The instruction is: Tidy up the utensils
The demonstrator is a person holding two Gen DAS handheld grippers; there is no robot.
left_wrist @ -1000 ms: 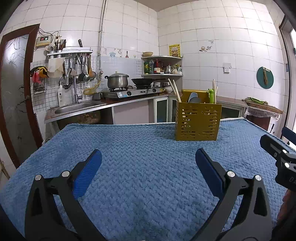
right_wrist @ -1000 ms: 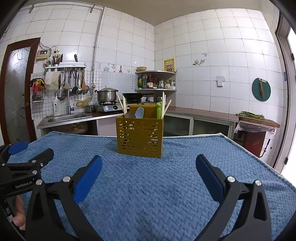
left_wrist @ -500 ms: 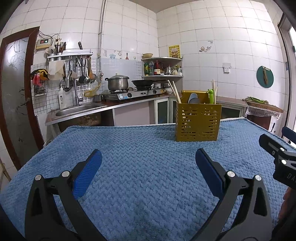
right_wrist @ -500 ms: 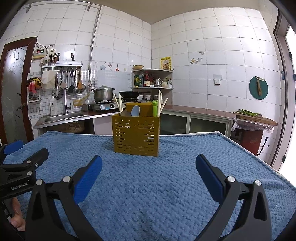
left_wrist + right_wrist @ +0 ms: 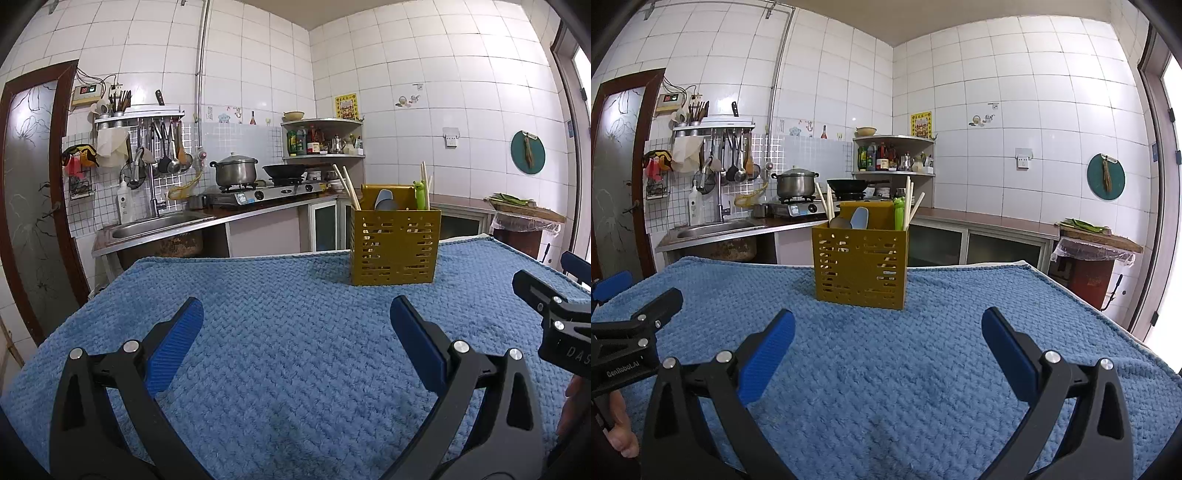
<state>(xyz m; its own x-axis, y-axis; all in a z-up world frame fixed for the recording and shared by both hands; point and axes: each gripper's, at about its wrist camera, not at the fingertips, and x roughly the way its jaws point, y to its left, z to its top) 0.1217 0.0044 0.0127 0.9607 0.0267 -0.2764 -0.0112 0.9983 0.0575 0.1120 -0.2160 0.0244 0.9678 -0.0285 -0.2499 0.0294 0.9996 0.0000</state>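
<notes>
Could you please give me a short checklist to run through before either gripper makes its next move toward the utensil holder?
1. Left gripper open and holding nothing: ok.
2. Right gripper open and holding nothing: ok.
3. Yellow utensil holder upright on the blue towel: ok.
4. Chopsticks, spoons and green frog utensil standing in the holder: ok.
5. Loose utensils left on the towel: none seen, ok.
6. Which compartment each utensil sits in: cannot tell.

Bare blue towel (image 5: 886, 369) up to yellow caddy (image 5: 860, 269)
</notes>
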